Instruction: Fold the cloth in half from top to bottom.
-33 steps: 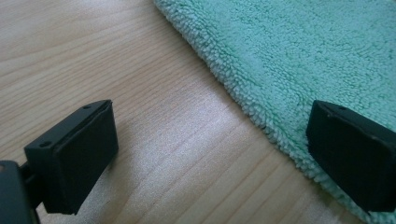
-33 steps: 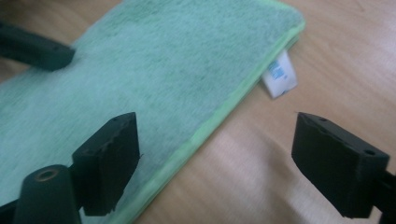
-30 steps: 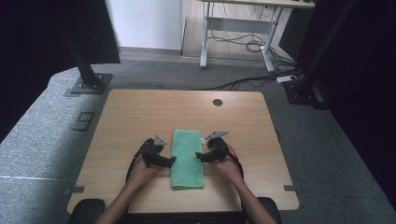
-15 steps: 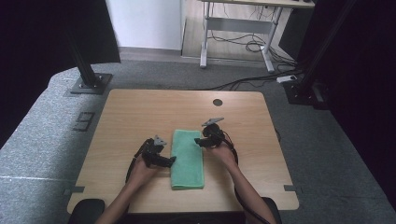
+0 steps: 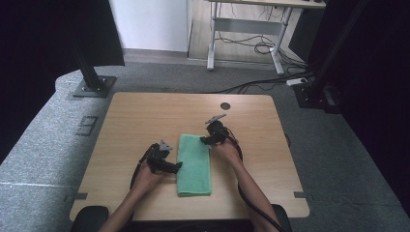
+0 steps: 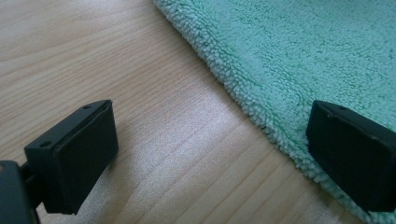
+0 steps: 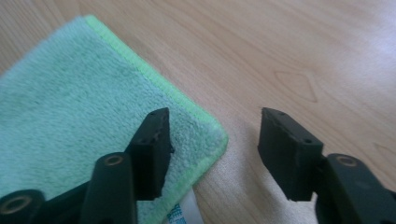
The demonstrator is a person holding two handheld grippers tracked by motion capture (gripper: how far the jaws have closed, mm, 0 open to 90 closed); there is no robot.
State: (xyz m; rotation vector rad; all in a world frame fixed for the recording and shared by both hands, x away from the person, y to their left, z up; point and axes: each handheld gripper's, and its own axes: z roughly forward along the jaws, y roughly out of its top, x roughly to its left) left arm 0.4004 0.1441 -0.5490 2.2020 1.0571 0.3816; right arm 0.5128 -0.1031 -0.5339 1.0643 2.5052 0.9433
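At a wooden table (image 5: 145,116), a person is working a folded green towel (image 5: 194,164) lying lengthwise near the front edge, between the two hands. Over the past second the right gripper (image 5: 209,140) has been travelling from the towel's right edge up to its far right corner, while the left gripper (image 5: 175,166) is staying put at the middle of the left edge. That shift suggests the right hand is lining up to pinch the corner, likely for another fold. In the right gripper view, the jaws are standing apart and straddling that corner (image 7: 205,140), one over cloth, one over bare wood. In the left gripper view, the jaws are also spread wide, astride the towel's fluffy edge (image 6: 252,107). Whether either jaw is touching the cloth is hard to make out. A white tag (image 7: 189,210) is peeking from beneath the corner, its print cut off.
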